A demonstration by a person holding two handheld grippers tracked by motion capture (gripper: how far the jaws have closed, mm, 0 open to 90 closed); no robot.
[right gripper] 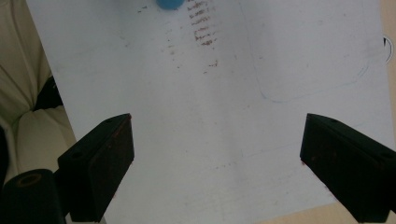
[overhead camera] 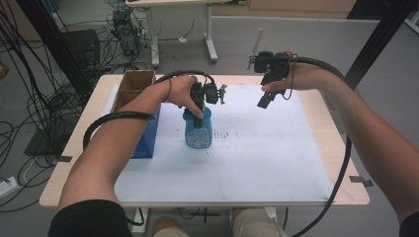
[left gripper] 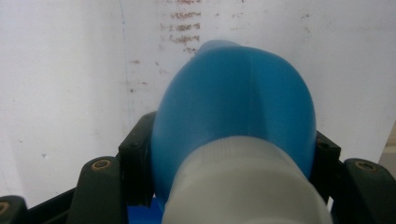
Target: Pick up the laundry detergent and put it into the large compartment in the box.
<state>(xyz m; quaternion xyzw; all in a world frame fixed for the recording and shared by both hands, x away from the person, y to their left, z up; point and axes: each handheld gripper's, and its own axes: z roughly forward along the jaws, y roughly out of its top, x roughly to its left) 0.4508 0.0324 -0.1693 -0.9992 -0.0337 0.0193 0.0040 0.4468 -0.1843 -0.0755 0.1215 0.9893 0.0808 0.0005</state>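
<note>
Blue bottle (overhead camera: pixel 198 131) stands upright at centre of frame on white mat (overhead camera: pixel 276 163), white cap (left gripper: pixel 243 186) up. Left gripper (overhead camera: pixel 199 114) clamped on bottle's upper part, jaws pressing both sides. Right gripper (overhead camera: pixel 264 100) hovers upper right, jaws spread wide, empty. Blue box (overhead camera: pixel 148 136) left of bottle; cardboard box (overhead camera: pixel 132 85) behind.

Blue bottle (left gripper: pixel 233 107) base hidden behind own body; white cap (left gripper: pixel 245 186) cut off at 6 o'clock. Bottle label print too small to read in high view.
</note>
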